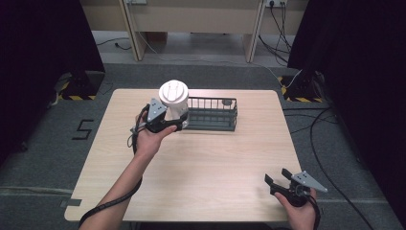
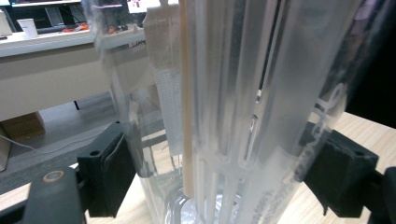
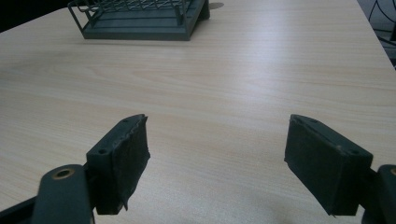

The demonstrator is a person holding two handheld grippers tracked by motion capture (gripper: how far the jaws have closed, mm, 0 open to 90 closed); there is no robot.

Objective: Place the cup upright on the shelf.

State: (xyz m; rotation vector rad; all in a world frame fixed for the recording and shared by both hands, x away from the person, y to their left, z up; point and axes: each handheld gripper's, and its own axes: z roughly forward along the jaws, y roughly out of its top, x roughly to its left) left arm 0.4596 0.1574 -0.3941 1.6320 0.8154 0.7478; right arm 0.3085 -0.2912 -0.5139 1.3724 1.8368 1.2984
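Holding a clear plastic jug with a white lid, the left gripper has its jaws closed on the jug's lower body, just beside the left end of the dark wire basket. Risk, as judged: smooth ribbed plastic may slip or tilt in the pads, and the jug could clip the basket rim. Right gripper hangs wide open, holding nothing, near the table's front right corner. Pale wood top, grey carpet, black curtains on 2 sides, loose cables.

Clear glossy plastic jar, matt dark wire basket, pale wood-grain table.
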